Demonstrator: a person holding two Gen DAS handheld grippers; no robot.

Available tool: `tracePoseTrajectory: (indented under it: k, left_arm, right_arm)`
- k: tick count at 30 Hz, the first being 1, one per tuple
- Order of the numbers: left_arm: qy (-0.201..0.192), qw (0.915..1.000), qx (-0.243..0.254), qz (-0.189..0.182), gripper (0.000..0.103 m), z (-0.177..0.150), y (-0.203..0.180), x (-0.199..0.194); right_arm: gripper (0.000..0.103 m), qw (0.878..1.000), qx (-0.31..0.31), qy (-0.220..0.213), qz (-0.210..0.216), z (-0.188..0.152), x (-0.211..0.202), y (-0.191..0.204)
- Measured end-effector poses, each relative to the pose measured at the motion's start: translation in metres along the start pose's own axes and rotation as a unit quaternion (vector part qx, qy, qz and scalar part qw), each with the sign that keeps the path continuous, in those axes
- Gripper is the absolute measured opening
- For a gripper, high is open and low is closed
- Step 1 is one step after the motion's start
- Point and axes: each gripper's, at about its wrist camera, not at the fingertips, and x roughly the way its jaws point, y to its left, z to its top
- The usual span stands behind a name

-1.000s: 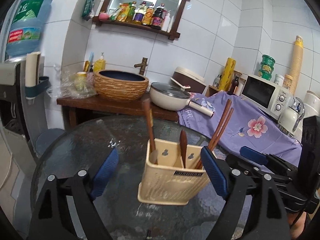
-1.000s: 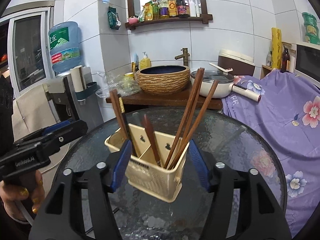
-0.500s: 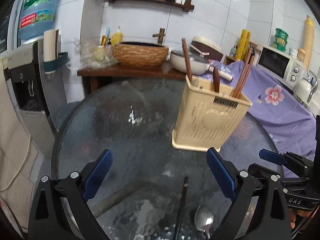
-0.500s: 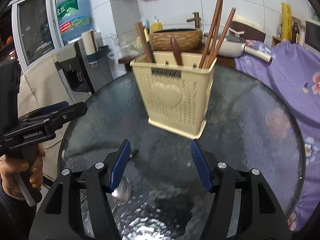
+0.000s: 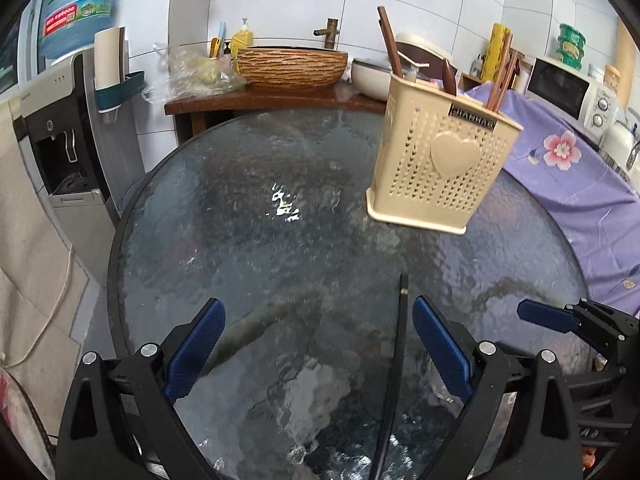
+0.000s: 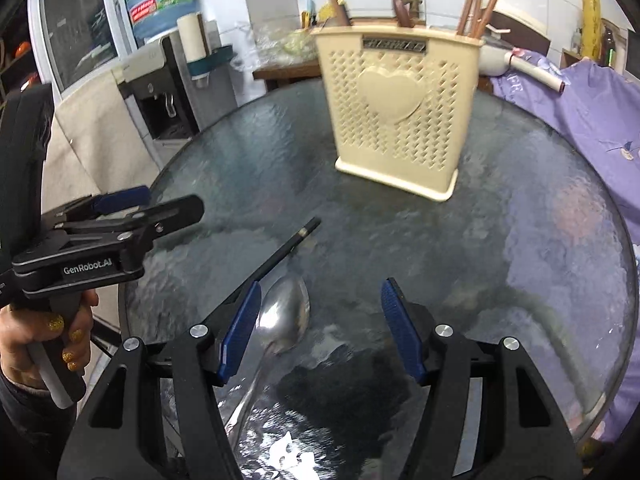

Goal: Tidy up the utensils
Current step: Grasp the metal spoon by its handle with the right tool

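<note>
Over by the left side of the room a water dispenser (image 5: 60, 128) stands against the wall with a big blue bottle (image 5: 76, 0) on top. In front of it is a round glass table (image 5: 248, 248) with a dark rim. The person's left hand (image 6: 44, 344), nails painted glittery gold, grips the handle of the left gripper (image 5: 316, 344), which hangs above the near edge of the table. Its jaws have just been opening and now stand wide apart, with nothing pressed between the blue pads. A black chopstick (image 5: 400, 344) lies flat on the glass close to the near edge, its tip pointing toward the far side; seen from the left wrist it passes just inside the right-hand pad, apart from it.

Just right of the chopstick lies a metal spoon (image 6: 284, 316), bowl facing up, handle running back to the near edge. The right gripper (image 6: 320, 328) hovers over it, jaws parted and clamping nothing; the spoon's bowl sits just beside the left pad, and I cannot tell if they touch.

Further back, toward the far right part of the table, stands a cream plastic utensil holder (image 6: 400, 116) with a raised heart on its perforated front. Brown wooden chopsticks (image 6: 480, 0) lean out of its right compartment and wooden handles (image 6: 332, 0) stick up from the left and middle.

Beyond the table's right edge a purple flowered cloth (image 5: 568, 176) drapes over a counter, with a white microwave (image 5: 568, 88) behind it.
</note>
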Motion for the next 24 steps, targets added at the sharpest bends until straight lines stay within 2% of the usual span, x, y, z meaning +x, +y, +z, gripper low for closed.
tracePoseTrajectory:
  k: [3,9,14,16,20,24]
  left_arm:
    - [0.001,0.9999,0.006,0.015,0.090,-0.007,0.001,0.000]
    - [0.012,0.9996,-0.004,0.023,0.085,-0.017,0.008,0.002]
    - [0.021,0.9995,-0.006,0.022,0.085,-0.022,0.011,0.005]
    - [0.022,0.9995,-0.007,0.021,0.085,-0.023,0.011,0.005]
    - [0.022,0.9995,-0.005,0.021,0.084,-0.022,0.012,0.004]
    - [0.026,0.9995,0.001,0.016,0.083,-0.021,0.008,0.005]
  right_arm:
    - [0.063,1.000,-0.007,0.016,0.000,-0.008,0.011,0.010]
    - [0.063,0.999,-0.020,0.041,-0.014,-0.018,0.030,0.029]
    - [0.061,0.998,-0.020,0.051,-0.020,-0.022,0.040,0.034]
    - [0.059,0.998,-0.016,0.047,-0.023,-0.021,0.041,0.033]
    - [0.043,0.999,-0.002,0.041,-0.026,-0.016,0.044,0.026]
    - [0.035,0.999,0.000,0.038,-0.026,-0.014,0.044,0.022]
